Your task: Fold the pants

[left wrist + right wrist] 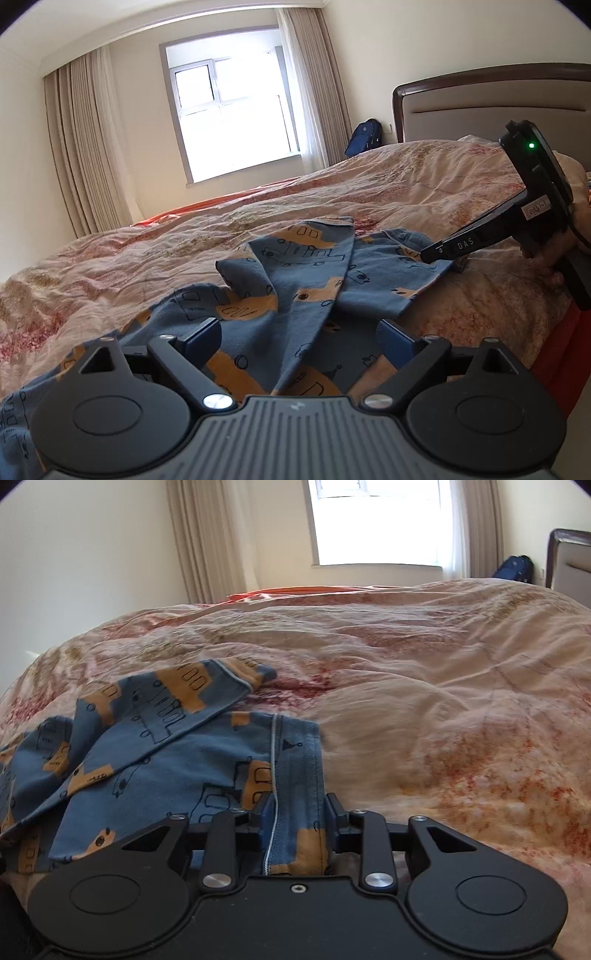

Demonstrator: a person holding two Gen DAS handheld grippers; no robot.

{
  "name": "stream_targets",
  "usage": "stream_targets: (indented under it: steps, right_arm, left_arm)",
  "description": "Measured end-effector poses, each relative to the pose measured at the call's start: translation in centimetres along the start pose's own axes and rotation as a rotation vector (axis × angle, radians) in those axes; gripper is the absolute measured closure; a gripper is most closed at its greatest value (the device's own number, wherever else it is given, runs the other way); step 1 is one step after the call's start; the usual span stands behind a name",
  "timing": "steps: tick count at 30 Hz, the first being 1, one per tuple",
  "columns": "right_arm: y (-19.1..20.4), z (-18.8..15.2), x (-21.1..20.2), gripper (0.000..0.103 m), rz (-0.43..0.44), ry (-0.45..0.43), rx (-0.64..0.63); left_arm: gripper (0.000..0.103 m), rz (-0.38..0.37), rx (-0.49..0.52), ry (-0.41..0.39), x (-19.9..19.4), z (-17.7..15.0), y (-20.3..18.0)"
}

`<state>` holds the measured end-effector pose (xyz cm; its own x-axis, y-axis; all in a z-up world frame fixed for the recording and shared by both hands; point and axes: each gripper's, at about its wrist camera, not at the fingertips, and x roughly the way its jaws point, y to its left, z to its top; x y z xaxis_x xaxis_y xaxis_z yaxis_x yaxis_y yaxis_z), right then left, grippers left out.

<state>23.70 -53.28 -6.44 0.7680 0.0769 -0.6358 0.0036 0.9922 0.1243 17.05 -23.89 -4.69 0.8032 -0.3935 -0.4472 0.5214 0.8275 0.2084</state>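
Blue pants [295, 280] printed with orange vehicles lie crumpled on the bed's quilt [369, 192]. My left gripper [299, 332] stands open just above them, its blue fingers [201, 334] spread wide with cloth between them but not pinched. In the left wrist view the right gripper [443, 258] reaches in from the right, held by a hand [554, 254], with its tip at the far edge of the pants. The right wrist view shows the right gripper [301, 812] shut on a hemmed end of the pants [177, 753], a bunch of cloth pressed between its pads.
The flowered quilt [406, 686] covers the whole bed. A padded headboard [498, 107] with a dark wooden frame stands at the right. A window [229, 110] with beige curtains [81, 147] is on the far wall, and a blue backpack [364, 136] sits beside the bed.
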Motion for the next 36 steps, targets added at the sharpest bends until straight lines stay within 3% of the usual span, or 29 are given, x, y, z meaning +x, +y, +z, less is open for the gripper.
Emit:
stream_targets:
  steps: [1,3,8,11,14,18,20,23,24,27,29,33,36]
  right_arm:
    - [0.4,-0.2,-0.1,0.091,-0.004,-0.012,-0.032]
    - [1.4,-0.2,-0.5,0.093,-0.027,-0.032,-0.115]
    - [2.8,1.6,-1.6,0.092,-0.167,-0.126,-0.292]
    - [2.4,2.3,-0.7,0.087,-0.199,-0.093,-0.305]
    - [1.9,1.7,1.4,0.074,-0.197,0.008,-0.307]
    - [1.0,1.8,0.8,0.041,-0.203,-0.032,-0.235]
    - [0.7,2.3,0.1,0.034,-0.18,-0.071,-0.193]
    - [0.4,3.5,-0.1,0.02,-0.083,-0.104,-0.09]
    - [0.4,3.8,-0.1,0.02,-0.051,-0.117,-0.059]
    - [1.1,5.0,0.8,0.019,0.047,-0.157,0.02]
    - [2.0,5.8,2.2,0.02,0.089,-0.158,0.046]
    - [2.7,7.4,5.8,0.032,0.049,-0.082,0.11]
    - [1.7,8.3,8.5,0.032,0.06,-0.005,0.24]
  left_arm:
    - [0.013,0.002,-0.011,0.008,0.0,0.0,0.3]
    - [0.013,0.009,-0.026,0.006,0.0,-0.1,0.7]
    - [0.013,0.015,-0.051,0.002,-0.2,0.0,1.6]
    - [0.012,-0.005,-0.048,0.016,0.0,-0.1,1.8]
    - [0.011,-0.015,0.001,0.017,0.1,-0.2,1.6]
    - [0.011,-0.015,0.035,0.016,0.4,-0.3,1.5]
    - [0.011,-0.019,0.039,0.021,0.6,-0.4,1.3]
    - [0.013,-0.019,0.046,0.038,0.9,-0.6,1.2]
    - [0.014,-0.021,0.051,0.042,1.0,-0.7,1.2]
    - [0.032,-0.025,0.055,0.071,1.5,-0.8,1.2]
    - [0.053,-0.021,0.047,0.093,1.9,-0.8,1.4]
    - [0.073,-0.019,0.036,0.12,2.4,-0.7,2.0]
    - [0.087,-0.053,-0.054,0.111,2.2,-0.6,3.3]
